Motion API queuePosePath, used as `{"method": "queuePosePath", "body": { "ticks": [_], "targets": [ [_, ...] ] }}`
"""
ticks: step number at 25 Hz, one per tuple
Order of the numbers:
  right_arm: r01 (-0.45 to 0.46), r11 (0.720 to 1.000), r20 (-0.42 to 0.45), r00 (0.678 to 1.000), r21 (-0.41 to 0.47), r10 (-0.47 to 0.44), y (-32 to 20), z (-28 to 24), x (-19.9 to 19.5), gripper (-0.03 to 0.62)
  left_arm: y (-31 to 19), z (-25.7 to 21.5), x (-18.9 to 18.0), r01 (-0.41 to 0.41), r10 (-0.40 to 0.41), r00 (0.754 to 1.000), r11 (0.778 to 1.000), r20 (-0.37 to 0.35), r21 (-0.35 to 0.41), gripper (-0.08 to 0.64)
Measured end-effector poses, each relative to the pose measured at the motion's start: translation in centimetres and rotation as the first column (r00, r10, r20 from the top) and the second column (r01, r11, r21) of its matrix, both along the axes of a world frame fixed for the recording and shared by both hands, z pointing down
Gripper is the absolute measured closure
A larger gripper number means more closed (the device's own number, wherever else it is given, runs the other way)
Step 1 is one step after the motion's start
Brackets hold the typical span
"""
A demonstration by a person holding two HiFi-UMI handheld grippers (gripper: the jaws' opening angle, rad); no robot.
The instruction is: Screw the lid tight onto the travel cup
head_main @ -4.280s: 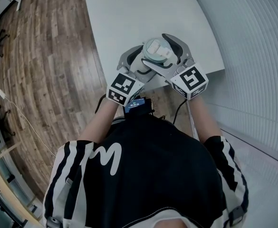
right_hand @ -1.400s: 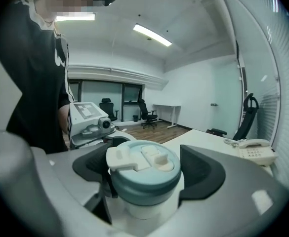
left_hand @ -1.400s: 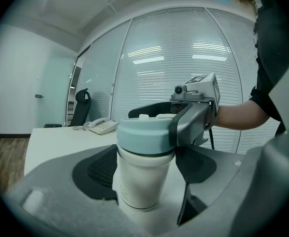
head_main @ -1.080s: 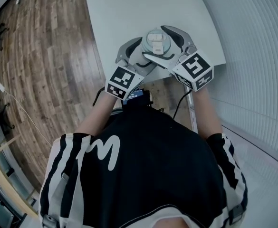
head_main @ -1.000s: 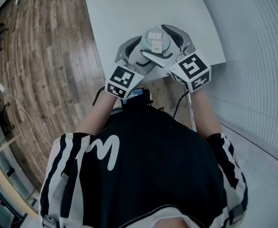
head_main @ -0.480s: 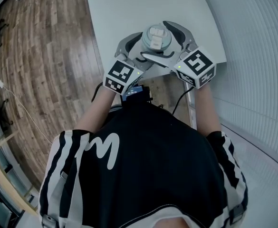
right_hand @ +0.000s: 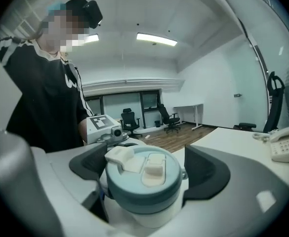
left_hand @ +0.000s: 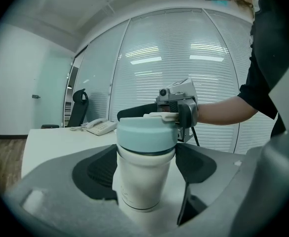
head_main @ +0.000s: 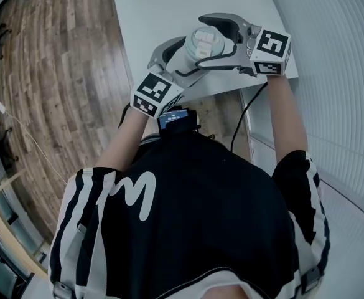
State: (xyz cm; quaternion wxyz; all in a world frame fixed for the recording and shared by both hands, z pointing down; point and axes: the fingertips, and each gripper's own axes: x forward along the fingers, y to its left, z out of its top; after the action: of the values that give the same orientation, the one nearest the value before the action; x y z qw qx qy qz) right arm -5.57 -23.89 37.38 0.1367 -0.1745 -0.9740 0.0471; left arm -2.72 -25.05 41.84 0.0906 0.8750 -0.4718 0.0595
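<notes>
Clamping the travel cup (left_hand: 144, 184) by its white body, the left gripper (head_main: 180, 60) had both dark pads pressed against its sides, and the cup stood upright between them. It sat over the white table (head_main: 169, 5) close to the near edge, nearer the near left corner than the right one. Whether its base touched the tabletop could not be told; the gripper hid the bottom.

Up top, the pale blue lid (head_main: 205, 40) was on the cup and sitting level, its white flip tab facing up. The right gripper (right_hand: 146, 168) came in from the far right side and ringed that lid. Its jaws had just been opening and stood wide, one dark pad on each side of the lid and just off its rim. So the lid was between them but not squeezed.

The two marker cubes flanked the cup, the left cube (head_main: 152, 93) at the near edge and the right cube (head_main: 270, 50) toward the near right corner. A desk phone (right_hand: 286, 144) lay well apart from the cup, toward the table's far side. Wood floor (head_main: 57, 73) ran along the table's left edge.
</notes>
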Motion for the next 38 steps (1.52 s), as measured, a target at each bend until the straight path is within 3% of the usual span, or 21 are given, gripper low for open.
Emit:
{"method": "queuePosePath", "body": {
  "ticks": [5, 9, 14, 19, 23, 25, 27, 30, 33, 35, 38],
  "targets": [
    [-0.124, 0.991, 0.021, 0.992, 0.039, 0.124, 0.0, -0.3, 0.0, 0.146, 0.1, 0.4, 0.0, 0.009, -0.009, 1.000, 1.000, 0.012, -0.002, 0.181],
    [-0.266, 0.960, 0.009, 0.964, 0.083, 0.267, -0.3, -0.3, -0.3, 0.144, 0.2, 0.2, 0.1, 0.025, -0.025, 0.999, 1.000, 0.022, -0.004, 0.179],
    [-0.445, 0.881, 0.023, 0.894, 0.162, 0.448, -0.8, -0.4, -0.7, 0.146, 0.1, 0.0, -0.3, 0.075, -0.075, 0.997, 0.997, 0.017, 0.002, 0.179],
    [-0.583, 0.793, 0.014, 0.807, 0.175, 0.590, -1.4, -0.2, -0.4, 0.144, 0.1, 0.1, -0.1, 0.086, -0.086, 0.996, 0.996, 0.014, 0.001, 0.179],
    [-0.681, 0.707, 0.031, 0.724, 0.190, 0.689, -1.9, 0.1, -0.3, 0.144, 0.0, 0.3, -0.1, 0.097, -0.097, 0.995, 0.995, 0.020, 0.002, 0.179],
    [-0.700, 0.687, 0.044, 0.706, 0.194, 0.707, -1.9, 0.4, -0.3, 0.144, 0.0, 0.6, -0.1, 0.095, -0.095, 0.995, 0.995, 0.020, 0.003, 0.179],
    [-0.669, 0.718, 0.043, 0.736, 0.192, 0.675, -1.4, 0.4, -0.4, 0.143, 0.0, 0.6, -0.2, 0.087, -0.087, 0.996, 0.996, 0.022, 0.003, 0.179],
    [-0.523, 0.841, 0.075, 0.852, 0.137, 0.518, -0.2, -1.4, -0.3, 0.117, 0.1, 0.2, -0.2, 0.070, -0.071, 0.997, 0.998, 0.022, 0.006, 0.179],
    [-0.290, 0.947, 0.128, 0.953, 0.137, 0.273, 0.9, -3.4, 0.2, 0.117, 0.0, 0.4, -0.2, 0.054, -0.054, 0.998, 0.998, 0.015, 0.012, 0.179],
    [-0.153, 0.972, 0.063, 0.988, 0.179, 0.144, 0.9, -2.7, 0.3, 0.115, 0.0, 0.4, -0.2, 0.043, -0.044, 0.999, 0.999, 0.013, 0.013, 0.179],
    [-0.024, 0.984, -0.040, 0.999, 0.179, 0.031, 0.4, -0.6, -0.1, 0.117, 0.1, 0.4, -0.3, 0.039, -0.039, 0.999, 0.999, 0.018, 0.012, 0.181]
  ]
}}
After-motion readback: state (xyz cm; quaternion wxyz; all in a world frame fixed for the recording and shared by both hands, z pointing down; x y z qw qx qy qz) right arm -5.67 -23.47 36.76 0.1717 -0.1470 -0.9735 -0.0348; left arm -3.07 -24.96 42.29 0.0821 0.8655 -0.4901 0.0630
